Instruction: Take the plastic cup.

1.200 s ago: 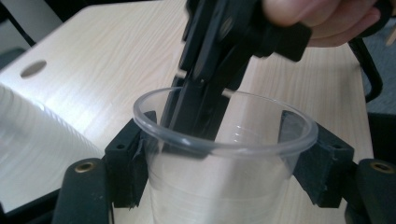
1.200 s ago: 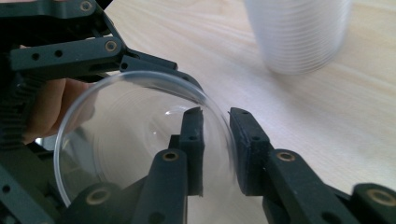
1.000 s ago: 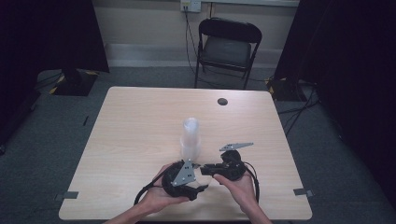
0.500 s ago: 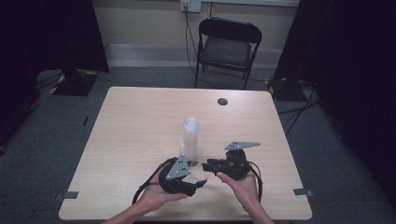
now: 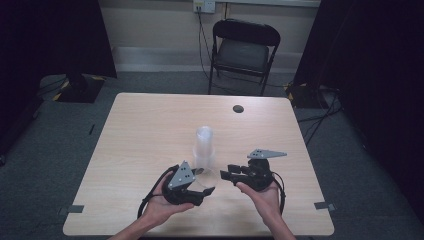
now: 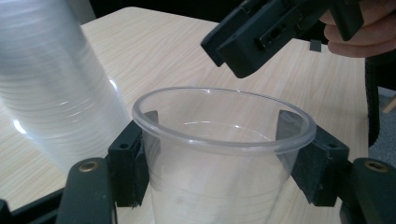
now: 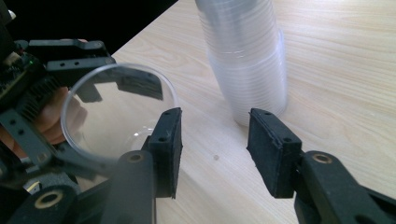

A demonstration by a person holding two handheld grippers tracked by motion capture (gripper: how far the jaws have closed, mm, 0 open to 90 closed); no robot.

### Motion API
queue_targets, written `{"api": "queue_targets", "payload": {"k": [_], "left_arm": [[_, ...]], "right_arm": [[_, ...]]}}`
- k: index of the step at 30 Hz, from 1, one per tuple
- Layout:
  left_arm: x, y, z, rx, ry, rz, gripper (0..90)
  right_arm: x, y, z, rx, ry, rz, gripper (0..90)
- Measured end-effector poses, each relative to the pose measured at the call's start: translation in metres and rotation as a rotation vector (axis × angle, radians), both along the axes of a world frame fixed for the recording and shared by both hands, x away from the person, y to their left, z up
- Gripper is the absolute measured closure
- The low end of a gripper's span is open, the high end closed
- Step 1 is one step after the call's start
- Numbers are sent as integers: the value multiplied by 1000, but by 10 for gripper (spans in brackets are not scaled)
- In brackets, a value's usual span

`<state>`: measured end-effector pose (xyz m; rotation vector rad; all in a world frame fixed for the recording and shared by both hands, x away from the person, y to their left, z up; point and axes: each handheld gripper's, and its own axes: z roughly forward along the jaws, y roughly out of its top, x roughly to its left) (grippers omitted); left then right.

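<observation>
Pinching a clear cup (image 6: 219, 154), left tool (image 5: 207, 189); right tool (image 7: 215, 149) just spread, empty, now apart.

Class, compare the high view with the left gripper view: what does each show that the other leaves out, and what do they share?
High view alone: the folding chair, the small dark disc near the table's far edge, the floor, and both of the person's forearms.

Left gripper view alone: the pads of the left tongs pressing on a single clear cup just under its rim.

Both: the wooden table, the stack of clear cups and the right tongs, whose jaws have just been opening with nothing between them.
</observation>
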<state>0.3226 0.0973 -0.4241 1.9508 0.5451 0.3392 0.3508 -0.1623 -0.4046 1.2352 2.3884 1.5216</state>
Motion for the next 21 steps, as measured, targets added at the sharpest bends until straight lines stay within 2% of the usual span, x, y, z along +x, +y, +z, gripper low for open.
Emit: {"api": "queue_targets", "payload": {"k": [6, 8, 10, 13, 15, 21], "left_arm": [[6, 13, 3, -26, 11, 47, 317], [9, 16, 3, -22, 15, 58, 317], [12, 20, 4, -36, 19, 71, 317], [16, 23, 3, -34, 24, 82, 317], [19, 28, 2, -47, 40, 96, 317], [28, 41, 4, -70, 53, 141, 318]], "right_arm": [[0, -4, -1, -1, -8, -16, 548], [1, -6, -1, -9, -12, -23, 531], [1, -10, -1, -30, -18, -41, 522], [1, -15, 1, -23, -26, -55, 516], [2, -19, 2, -23, -32, -71, 511], [4, -26, 0, -19, -35, -100, 508]]}}
